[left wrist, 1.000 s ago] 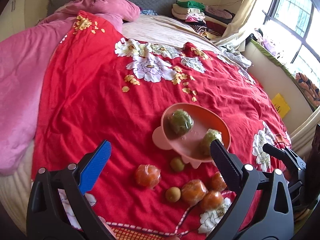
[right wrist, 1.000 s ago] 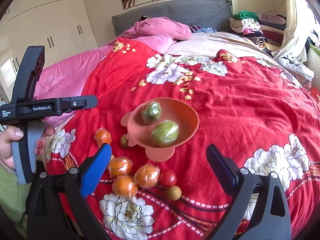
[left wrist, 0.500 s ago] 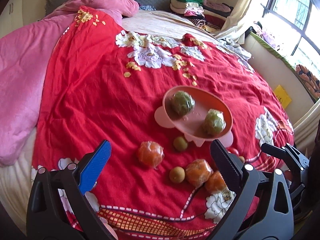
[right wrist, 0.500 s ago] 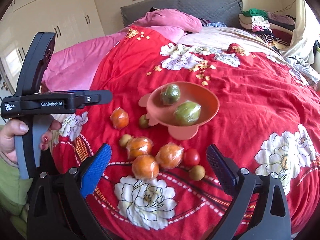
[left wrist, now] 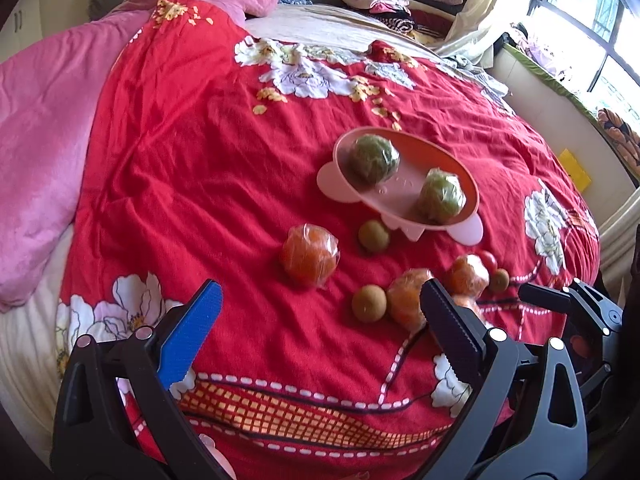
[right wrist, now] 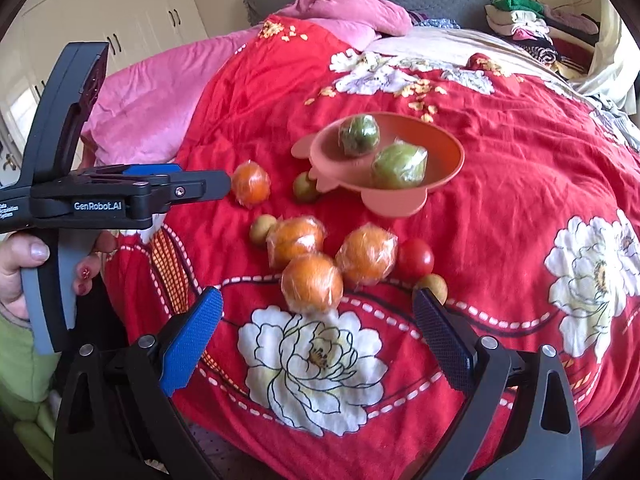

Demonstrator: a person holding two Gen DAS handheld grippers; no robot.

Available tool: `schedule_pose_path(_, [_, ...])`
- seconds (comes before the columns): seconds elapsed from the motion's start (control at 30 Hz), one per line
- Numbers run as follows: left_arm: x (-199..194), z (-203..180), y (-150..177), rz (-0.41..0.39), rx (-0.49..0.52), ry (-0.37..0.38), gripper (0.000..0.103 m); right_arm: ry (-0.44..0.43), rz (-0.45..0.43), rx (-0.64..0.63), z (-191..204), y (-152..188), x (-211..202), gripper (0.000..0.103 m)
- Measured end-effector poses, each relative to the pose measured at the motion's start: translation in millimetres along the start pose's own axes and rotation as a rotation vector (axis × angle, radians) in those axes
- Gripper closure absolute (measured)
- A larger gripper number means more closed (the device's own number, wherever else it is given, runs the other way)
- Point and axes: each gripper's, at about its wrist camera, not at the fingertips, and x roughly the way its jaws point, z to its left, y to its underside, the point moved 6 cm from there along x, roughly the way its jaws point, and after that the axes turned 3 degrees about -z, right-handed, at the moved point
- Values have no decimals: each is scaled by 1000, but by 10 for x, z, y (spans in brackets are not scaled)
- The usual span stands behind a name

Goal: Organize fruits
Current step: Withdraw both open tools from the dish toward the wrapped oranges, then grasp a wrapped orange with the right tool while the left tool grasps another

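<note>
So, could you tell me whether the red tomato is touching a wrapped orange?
Touching: in the right wrist view, the tomato presses against the orange beside it.

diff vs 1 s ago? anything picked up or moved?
Nothing grasped or released. Both grippers pulled back and up from the bowl, so the fruit sits farther ahead in both views. Left gripper and right gripper stay open and empty. The two green fruits remain in the bowl, oranges unmoved on the blanket.

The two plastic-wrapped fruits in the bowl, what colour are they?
Both wrapped fruits in the orange-pink bowl are green, shown best in the right wrist view.
</note>
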Motion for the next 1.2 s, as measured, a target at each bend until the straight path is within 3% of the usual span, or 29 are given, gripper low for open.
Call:
schedule_pose_path(0.17, [33,66,109,19,-11,-4,10,-16,19,4,33,64,71,9])
schedule_pose_path(0.23, [36,83,130,20,-10,-8,10,-22,24,5,45,78,99,22])
schedule_pose_path(0.43, [55,139,159,21,-23,-7,10,-36,44,0,89,108,192,46])
schedule_pose_path(0.8, [188,135,164,35,-36,22,11,-29,53,3,51,62,400,55])
schedule_pose_path(0.93, [247,137,117,34,-49,35,19,-24,49,-3,34,48,443,63])
schedule_pose_path(1.2, [436,150,-26,39,-49,40,36,-43,44,10,11,41,430,64])
